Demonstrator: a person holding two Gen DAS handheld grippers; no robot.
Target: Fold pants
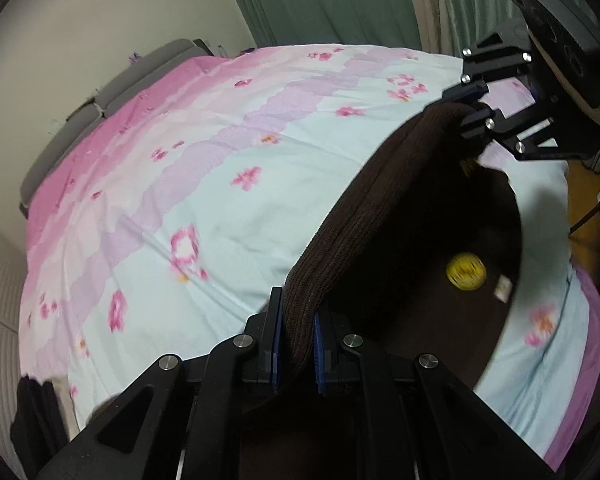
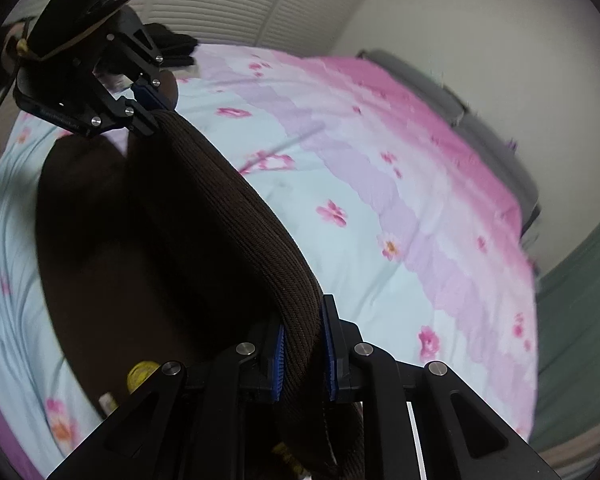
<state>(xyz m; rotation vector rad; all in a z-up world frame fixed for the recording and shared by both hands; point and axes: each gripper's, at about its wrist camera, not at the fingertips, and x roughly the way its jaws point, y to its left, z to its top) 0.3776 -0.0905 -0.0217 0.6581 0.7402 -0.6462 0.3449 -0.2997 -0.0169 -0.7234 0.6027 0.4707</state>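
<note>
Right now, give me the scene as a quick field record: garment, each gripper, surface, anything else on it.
garment: brown ribbed pants, waistband stretched between both grippers, rest hanging toward the bed
left gripper: shut on the waistband
right gripper: shut on the waistband
surface: bed with floral sheet, pink to pale blue
other: yellow round tag on the pants
backdrop: green curtain

bed sheet (image 1: 228,128) pink-to-blue, floral | green curtain (image 1: 332,0) behind | grey headboard (image 1: 112,92) against wall
</note>
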